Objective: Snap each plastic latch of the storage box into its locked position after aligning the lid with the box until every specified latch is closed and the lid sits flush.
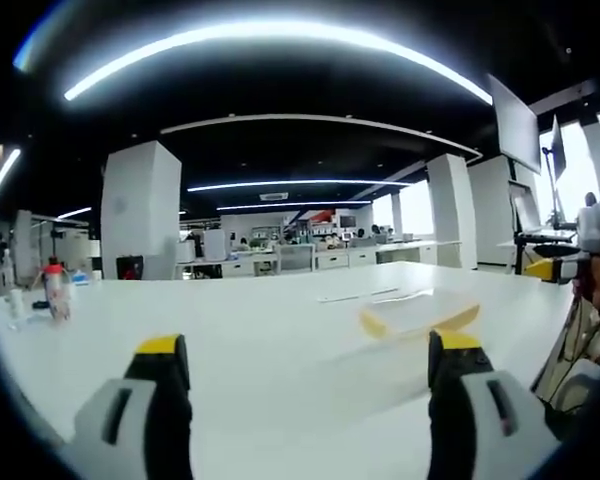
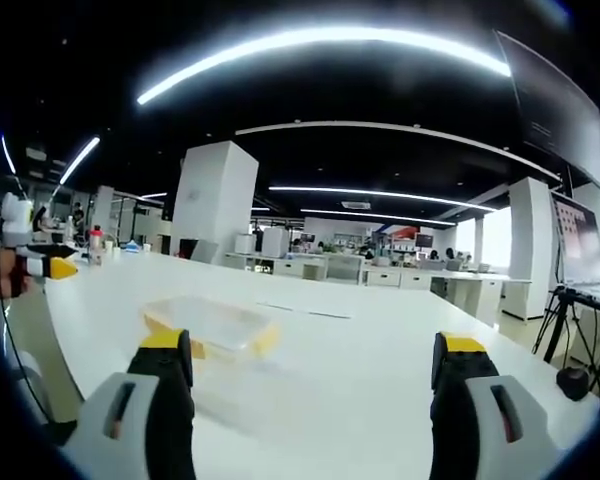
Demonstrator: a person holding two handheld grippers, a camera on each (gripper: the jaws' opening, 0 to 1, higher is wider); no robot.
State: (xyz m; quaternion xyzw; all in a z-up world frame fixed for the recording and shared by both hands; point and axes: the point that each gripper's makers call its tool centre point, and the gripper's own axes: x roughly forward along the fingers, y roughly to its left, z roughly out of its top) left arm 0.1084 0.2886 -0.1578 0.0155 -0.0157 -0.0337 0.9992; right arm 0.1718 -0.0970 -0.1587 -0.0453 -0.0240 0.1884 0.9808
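Note:
A clear plastic storage box (image 1: 417,315) with yellow latches lies on the white table (image 1: 250,320), right of centre in the left gripper view. My left gripper (image 1: 310,352) is open, well short of the box. In the right gripper view the same box (image 2: 208,324) sits left of centre with its clear lid on top and yellow latches (image 2: 264,340) at the ends. My right gripper (image 2: 310,350) is open, with nothing between its jaws. The other gripper's yellow tip (image 2: 50,266) shows at the far left, and the right one's tip (image 1: 550,268) at the far right of the left view.
A bottle with a red cap (image 1: 55,290) and small items stand at the table's left end. A tripod (image 2: 565,320) and monitors (image 1: 517,125) stand beyond the table's right side. A white pillar (image 1: 140,210) and office desks fill the background.

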